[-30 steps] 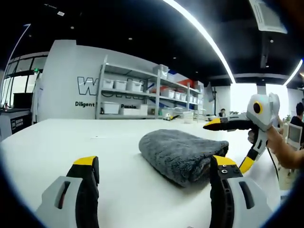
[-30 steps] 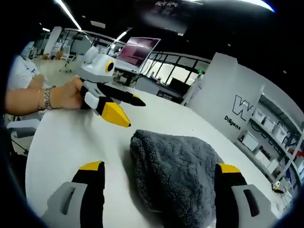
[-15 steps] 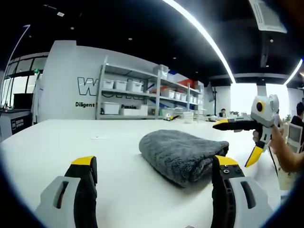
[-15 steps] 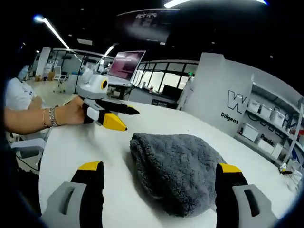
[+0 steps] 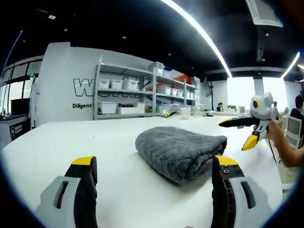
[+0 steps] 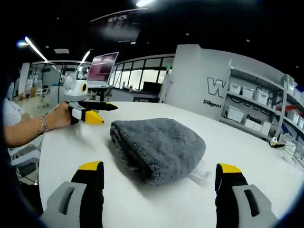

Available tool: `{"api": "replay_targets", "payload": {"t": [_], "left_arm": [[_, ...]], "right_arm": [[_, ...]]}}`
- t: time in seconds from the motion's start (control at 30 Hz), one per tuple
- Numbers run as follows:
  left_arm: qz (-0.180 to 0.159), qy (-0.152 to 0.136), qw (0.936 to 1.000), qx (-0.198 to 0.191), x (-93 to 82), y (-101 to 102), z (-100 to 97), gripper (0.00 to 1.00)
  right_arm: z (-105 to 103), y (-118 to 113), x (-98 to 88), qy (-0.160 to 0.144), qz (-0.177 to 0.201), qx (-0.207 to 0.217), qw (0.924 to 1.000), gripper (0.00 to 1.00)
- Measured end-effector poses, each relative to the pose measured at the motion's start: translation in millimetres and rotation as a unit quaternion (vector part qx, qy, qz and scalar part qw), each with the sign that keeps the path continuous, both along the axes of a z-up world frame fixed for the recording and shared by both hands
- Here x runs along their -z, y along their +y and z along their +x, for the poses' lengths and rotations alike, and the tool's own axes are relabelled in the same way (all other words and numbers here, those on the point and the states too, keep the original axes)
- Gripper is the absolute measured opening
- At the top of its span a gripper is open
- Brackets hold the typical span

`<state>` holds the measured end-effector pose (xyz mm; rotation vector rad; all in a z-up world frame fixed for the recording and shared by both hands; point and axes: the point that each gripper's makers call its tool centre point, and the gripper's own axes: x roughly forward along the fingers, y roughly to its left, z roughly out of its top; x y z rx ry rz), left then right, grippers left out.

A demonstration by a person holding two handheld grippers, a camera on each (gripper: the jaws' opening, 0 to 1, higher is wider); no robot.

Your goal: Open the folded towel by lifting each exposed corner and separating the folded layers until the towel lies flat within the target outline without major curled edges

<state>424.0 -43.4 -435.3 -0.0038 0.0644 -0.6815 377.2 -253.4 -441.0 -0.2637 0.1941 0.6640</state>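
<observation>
On the white table (image 5: 118, 142), one folded grey towel (image 5: 180, 151) between two wide-open claws, left claw (image 5: 154, 173) and right claw (image 6: 159, 178).

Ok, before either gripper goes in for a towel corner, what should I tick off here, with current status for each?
1. Left gripper open and empty: ok, jaws spread wide.
2. Right gripper open and empty: ok, jaws spread wide.
3. Towel folded, resting on the white table: ok, a thick grey bundle, untouched by either gripper.
4. Exposed corner to grasp: cannot tell; rounded folds and stacked layer edges show, but no distinct corner.
5. Target outline on the table: cannot tell; no marking is visible around the towel.
6. Small white tag at the towel's near edge: ok, lying flat on the table.
</observation>
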Motion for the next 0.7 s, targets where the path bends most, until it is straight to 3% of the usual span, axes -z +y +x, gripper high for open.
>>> {"api": "replay_targets", "payload": {"t": [0.27, 0.5, 0.6, 0.7], "left_arm": [[-0.006, 0.001, 1.0, -0.004, -1.3, 3.0, 1.2, 0.99], [-0.013, 0.001, 0.9999, -0.004, -3.2, 4.9, 1.8, 0.99], [-0.018, 0.003, 0.9998, -0.005, -3.2, 5.3, 2.4, 0.99], [-0.016, 0.002, 0.9999, -0.005, -3.2, 5.4, 2.6, 0.99]], "right_arm": [[-0.6, -23.3, 10.7, 0.01, 0.002, 0.028, 0.9996, 0.95], [3.0, -30.4, 12.3, 0.008, 0.002, 0.034, 0.9994, 0.77], [2.1, -26.1, 14.6, 0.008, -0.007, 0.024, 0.9997, 0.59], [4.3, -20.3, 16.7, 0.011, 0.0, 0.021, 0.9997, 0.49]]}}
